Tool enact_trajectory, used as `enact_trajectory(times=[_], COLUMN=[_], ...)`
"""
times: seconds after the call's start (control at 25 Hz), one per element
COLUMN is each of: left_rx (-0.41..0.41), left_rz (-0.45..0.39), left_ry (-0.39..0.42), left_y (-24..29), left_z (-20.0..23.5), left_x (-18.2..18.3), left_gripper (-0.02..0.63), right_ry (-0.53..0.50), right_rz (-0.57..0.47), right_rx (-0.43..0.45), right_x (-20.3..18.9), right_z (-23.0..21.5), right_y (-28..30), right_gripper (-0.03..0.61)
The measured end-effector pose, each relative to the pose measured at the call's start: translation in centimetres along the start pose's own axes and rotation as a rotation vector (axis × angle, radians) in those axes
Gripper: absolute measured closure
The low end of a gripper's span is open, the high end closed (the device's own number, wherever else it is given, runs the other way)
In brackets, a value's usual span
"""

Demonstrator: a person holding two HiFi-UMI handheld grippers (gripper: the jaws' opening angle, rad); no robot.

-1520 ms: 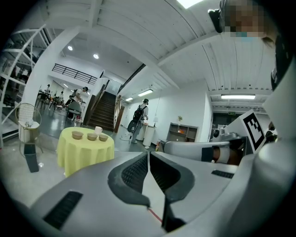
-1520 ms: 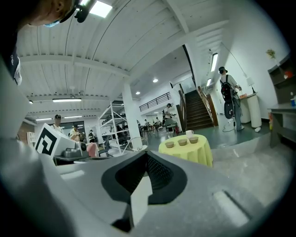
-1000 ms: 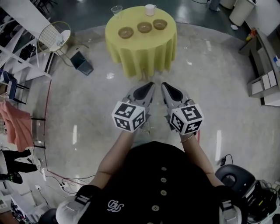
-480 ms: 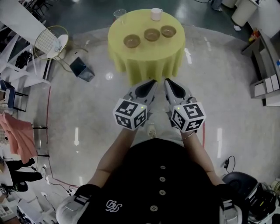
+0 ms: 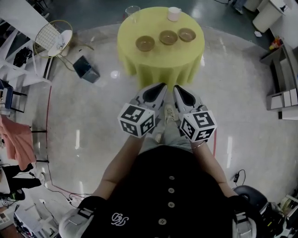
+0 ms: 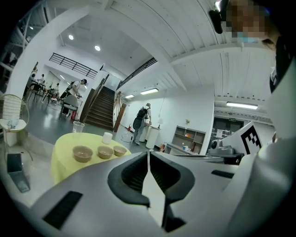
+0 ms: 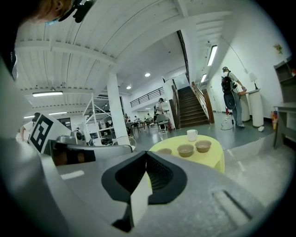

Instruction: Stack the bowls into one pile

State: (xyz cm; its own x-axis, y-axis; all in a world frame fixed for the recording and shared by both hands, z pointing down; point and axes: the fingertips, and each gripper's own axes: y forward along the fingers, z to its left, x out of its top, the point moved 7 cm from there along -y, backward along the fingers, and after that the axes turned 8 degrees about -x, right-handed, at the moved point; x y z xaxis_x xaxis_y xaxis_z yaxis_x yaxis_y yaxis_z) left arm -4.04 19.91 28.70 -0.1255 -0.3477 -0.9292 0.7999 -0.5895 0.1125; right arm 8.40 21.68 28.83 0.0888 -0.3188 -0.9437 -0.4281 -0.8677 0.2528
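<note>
Three brown bowls stand apart in a row on a round table with a yellow cloth (image 5: 158,65): left bowl (image 5: 145,43), middle bowl (image 5: 168,37), right bowl (image 5: 186,34). In the left gripper view the bowls (image 6: 83,153) (image 6: 105,152) (image 6: 120,150) lie well ahead. The right gripper view shows two bowls (image 7: 185,149) (image 7: 203,146), with the third half hidden behind the jaws. My left gripper (image 5: 160,87) and right gripper (image 5: 178,89) are side by side, short of the table's near edge. Both are shut and hold nothing.
A white cup (image 5: 174,13) and a clear glass (image 5: 132,11) stand at the table's far side. On the floor to the left are a dark box (image 5: 87,69) and a small round stand (image 5: 58,39). Shelving (image 5: 284,88) lines the right. A person (image 6: 140,121) stands far off.
The table with its bowls has come nearer in the head view. Both grippers have moved forward together toward it, still shut.
</note>
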Motion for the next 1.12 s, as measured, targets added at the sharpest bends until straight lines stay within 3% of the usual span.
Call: enact_trajectory(times=[0.4, 0.96, 1.12], left_rx=[0.033, 0.093, 0.125], left_rz=[-0.024, -0.051, -0.063], left_ry=[-0.025, -0.015, -0.02], left_y=[4.5, 15.6, 17.5], left_z=[6.0, 15.5, 17.4], left_x=[1.5, 7.5, 8.2], left_gripper=[0.591, 0.591, 0.591], right_ry=[-0.04, -0.165, -0.122], right_rz=[-0.001, -0.003, 0.015], right_rx=[0.027, 0.098, 0.136], right_x=[2.6, 9.0, 9.5], right_z=[-3.6, -11.1, -13.1], right_y=[8.2, 20.5, 23.0], right_gripper=[0.58, 0.58, 0.58])
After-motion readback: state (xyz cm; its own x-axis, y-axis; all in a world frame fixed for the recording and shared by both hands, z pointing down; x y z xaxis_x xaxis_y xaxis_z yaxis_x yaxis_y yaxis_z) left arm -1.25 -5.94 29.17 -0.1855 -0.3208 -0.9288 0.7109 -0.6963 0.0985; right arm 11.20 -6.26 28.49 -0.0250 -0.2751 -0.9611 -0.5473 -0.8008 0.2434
